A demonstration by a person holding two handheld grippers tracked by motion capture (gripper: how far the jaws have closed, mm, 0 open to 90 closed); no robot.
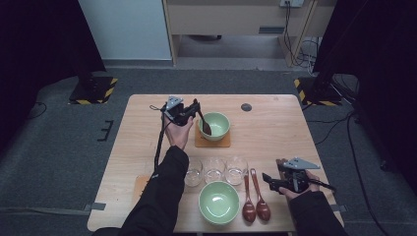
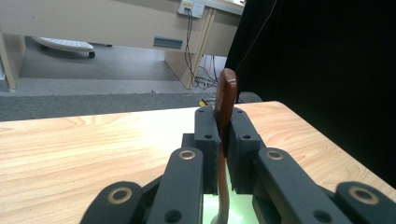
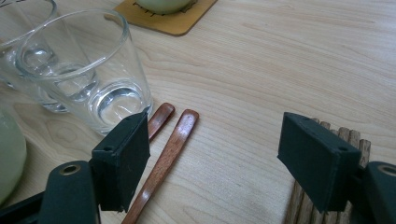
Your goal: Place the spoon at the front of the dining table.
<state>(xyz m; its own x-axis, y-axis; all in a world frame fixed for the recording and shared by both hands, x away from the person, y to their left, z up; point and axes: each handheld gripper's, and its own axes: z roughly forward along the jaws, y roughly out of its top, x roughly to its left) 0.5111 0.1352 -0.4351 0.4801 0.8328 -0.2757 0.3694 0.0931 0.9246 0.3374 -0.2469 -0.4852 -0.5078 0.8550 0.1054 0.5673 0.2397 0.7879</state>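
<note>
Black sleeves come in at the near edge, the left one hiding part of a wooden mat and a glass (image 1: 193, 172). Wood-grain worktop (image 1: 275, 128) stands on grey carpet, with dark curtains at both sides and a pale desk behind. Left tongs (image 1: 195, 109) are pressed together on the handle of a brown spoon (image 2: 226, 100), whose bowl dips into the far green bowl (image 1: 216, 125) on its mat. Right tongs (image 3: 215, 154) stand spread, pinching nothing, beside two spoons (image 3: 170, 144) lying flat on the worktop.
</note>
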